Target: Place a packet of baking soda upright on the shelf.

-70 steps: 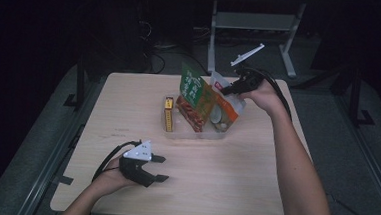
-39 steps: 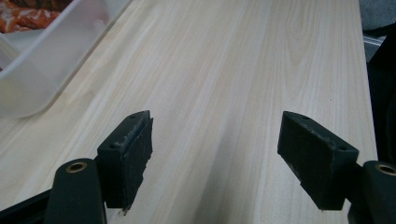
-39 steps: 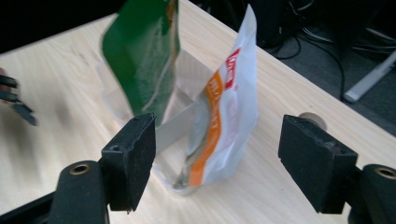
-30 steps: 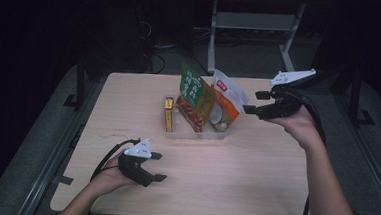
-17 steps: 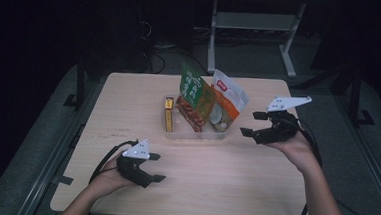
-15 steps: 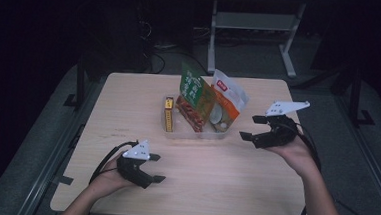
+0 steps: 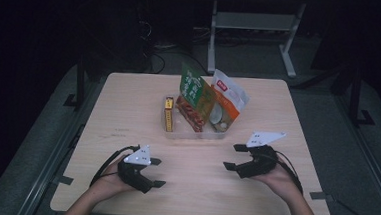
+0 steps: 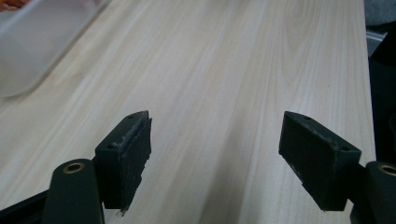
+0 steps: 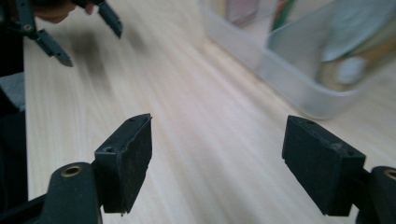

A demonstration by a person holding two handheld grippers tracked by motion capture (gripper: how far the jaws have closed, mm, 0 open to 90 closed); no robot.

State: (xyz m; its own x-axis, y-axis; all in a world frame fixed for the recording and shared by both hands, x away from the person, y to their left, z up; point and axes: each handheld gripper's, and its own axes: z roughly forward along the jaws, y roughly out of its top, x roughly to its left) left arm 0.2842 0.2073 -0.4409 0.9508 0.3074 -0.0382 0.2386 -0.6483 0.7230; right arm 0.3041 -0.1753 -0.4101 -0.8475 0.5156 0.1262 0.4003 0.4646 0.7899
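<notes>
A clear plastic tray (image 7: 177,134) stands at the middle of the wooden table (image 7: 128,103). It holds a green snack bag (image 7: 191,87), a white and orange pouch (image 7: 226,97) and a narrow yellow box (image 7: 168,113), all upright. My left gripper (image 7: 157,172) rests near the front left of the table, open and empty, its jaws wide over bare wood (image 8: 215,140). My right gripper (image 7: 233,156) is low at the front right, open and empty, pointing left. The tray's corner (image 9: 299,93) lies ahead of the right jaws in the right gripper view.
A metal stand (image 7: 253,26) and cables lie on the dark floor behind the table. The table's front edge runs just below both hands. In the right gripper view, my left gripper's fingertips (image 9: 56,51) appear far off at the top left.
My right hand has come away from the bags in the tray, swung right, then dropped toward the front right of the table. The left hand has stayed put.
</notes>
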